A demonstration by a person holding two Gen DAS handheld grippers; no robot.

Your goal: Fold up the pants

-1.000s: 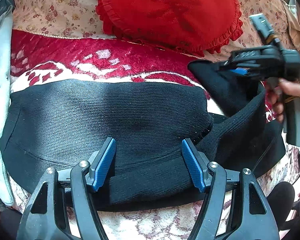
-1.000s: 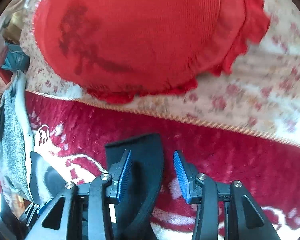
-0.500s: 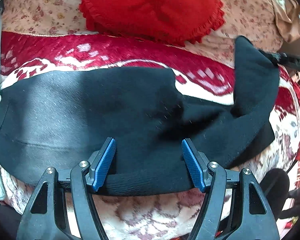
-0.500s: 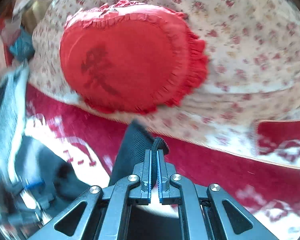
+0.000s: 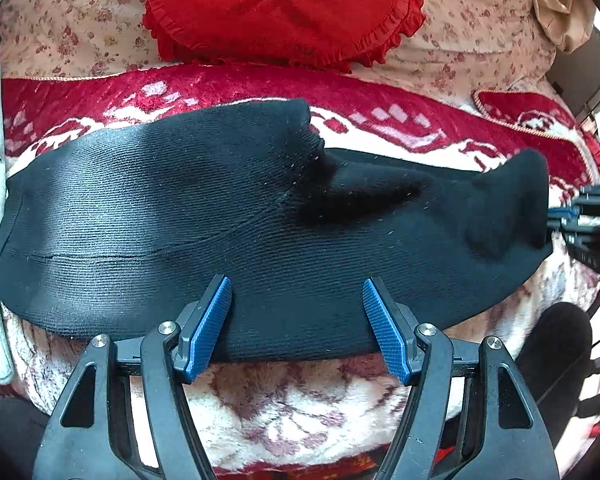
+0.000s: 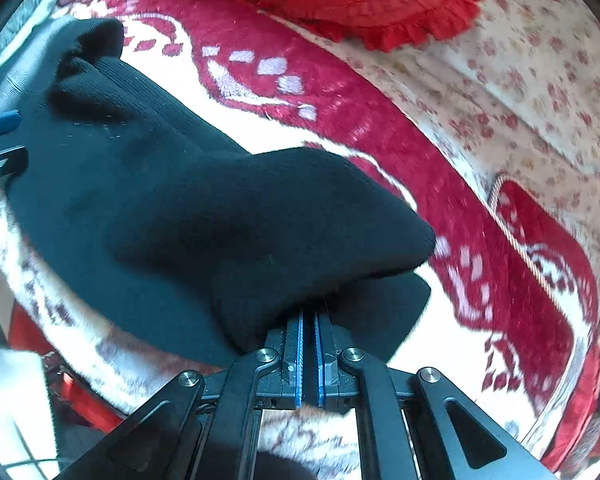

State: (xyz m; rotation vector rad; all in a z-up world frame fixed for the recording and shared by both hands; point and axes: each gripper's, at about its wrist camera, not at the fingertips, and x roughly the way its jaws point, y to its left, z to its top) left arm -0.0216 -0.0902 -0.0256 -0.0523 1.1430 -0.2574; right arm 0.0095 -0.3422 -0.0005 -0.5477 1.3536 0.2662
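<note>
On the red-and-white blanket (image 5: 400,92), the black pants (image 5: 228,216) lie stretched sideways below a red cushion (image 5: 284,8). Your right gripper (image 6: 309,354), jaws clamped on the leg end, holds it raised, seemingly to draw it out; your left gripper (image 5: 297,320), jaws apart, straddles the near fold.

Bright daylight, fisheye-warped edges (dark corners), right wrist view seemingly motion-blurred.

The pants (image 5: 228,220) lie across the blanket (image 5: 300,408). The pillow (image 5: 280,8) sits behind them. The right gripper (image 6: 309,354) is at their far right end.
</note>
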